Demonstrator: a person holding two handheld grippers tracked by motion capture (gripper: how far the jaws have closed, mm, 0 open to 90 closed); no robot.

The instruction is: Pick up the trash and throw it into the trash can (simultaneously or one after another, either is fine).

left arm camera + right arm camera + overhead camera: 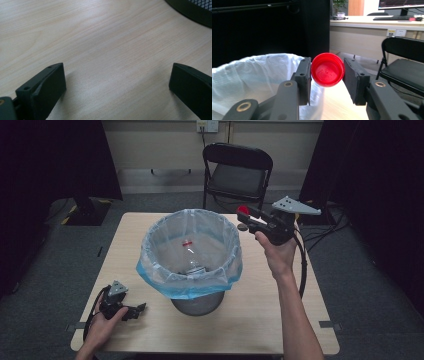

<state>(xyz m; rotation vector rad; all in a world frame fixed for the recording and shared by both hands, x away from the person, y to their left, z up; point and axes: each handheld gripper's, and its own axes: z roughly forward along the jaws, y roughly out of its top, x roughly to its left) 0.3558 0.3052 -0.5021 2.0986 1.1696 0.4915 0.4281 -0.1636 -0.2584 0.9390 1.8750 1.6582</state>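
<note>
red plastic, round and hollow with its open underside facing the right gripper view's camera, identifies the bottle cap (pixel 327 69) now clamped between the flat black pads of the right gripper (pixel 327 71); the jaws press on both sides of its rim. in the high view the right gripper (pixel 244 216) holds the cap (pixel 243 210) in the air just beside the far right rim of the waste bin (pixel 200 302), above the table (pixel 260 320) rather than over the opening. a clear plastic bottle (pixel 192 260) with a thin red band already lies inside the bin, so that part of the work appears done. judged remaining: carry the cap over the opening, part the jaws, let it fall. the bin is a dark, round mesh basket lined with a thin, crinkled, translucent bag (pixel 190 245), whitish above and blue where it folds over the rim; the liner is soft and may sag if touched. the table is pale wood-grain laminate, smooth and flat. the left gripper (pixel 134 311) rests low on the near left of the table, well apart from the bin, its jaws standing wide apart with nothing between them; the left gripper view confirms bare table surface between the two blocky, matte black fingers (pixel 47 85). a black folding chair (pixel 237 170) stands beyond the table.
</note>
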